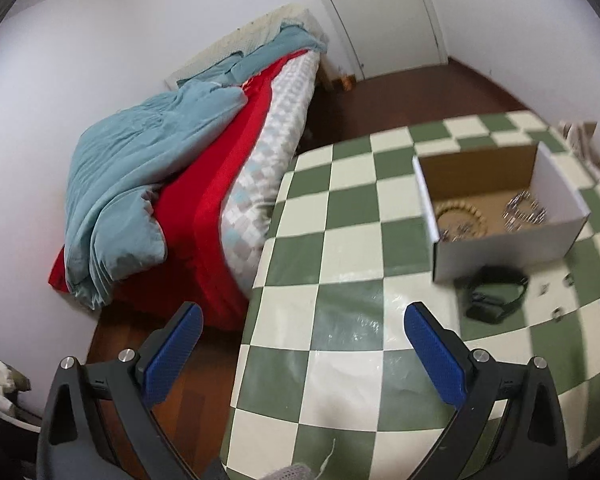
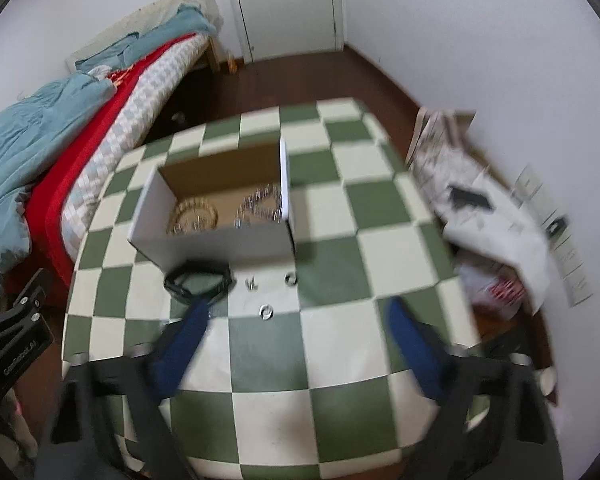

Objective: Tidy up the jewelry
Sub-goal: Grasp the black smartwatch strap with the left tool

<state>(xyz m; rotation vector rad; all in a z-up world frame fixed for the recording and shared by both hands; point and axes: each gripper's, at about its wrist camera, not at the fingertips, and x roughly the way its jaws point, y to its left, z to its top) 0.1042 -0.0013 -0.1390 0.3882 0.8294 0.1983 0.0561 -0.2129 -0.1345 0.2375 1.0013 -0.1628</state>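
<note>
Round table under a green-and-cream checkered cloth (image 2: 332,248), filling the middle of both wrist views. On the cloth: an open white cardboard box with a brown inside (image 2: 216,240), at 12 o'clock from the right gripper (image 2: 296,320), at 2 o'clock from the left gripper (image 1: 304,328).

Inside the box: a ring of pale gold beads (image 2: 192,212) toward 9 o'clock, a silvery chain-like heap (image 2: 260,204) toward 3 o'clock, both blurred.

Just in front of the box's near wall: a black strap looped like a watch or band (image 2: 198,278), close to the right gripper's left blue finger (image 2: 184,344); contact impossible to tell through the blur. Further toward 3 o'clock, three small silvery pieces apart on the cloth: a tiny cluster (image 2: 252,282), a small ring (image 2: 290,279), a second ring (image 2: 266,311) nearer the gripper.

Right gripper: blue jaws spread wide, nothing between them, aimed down at the cloth. Left gripper: blue-padded jaws spread wide over the table's edge, empty.

Beyond the table at 10 o'clock: a bed with a teal quilt and red sheet (image 1: 148,168). At 3 o'clock in the right view: crumpled white papers (image 2: 488,216).
</note>
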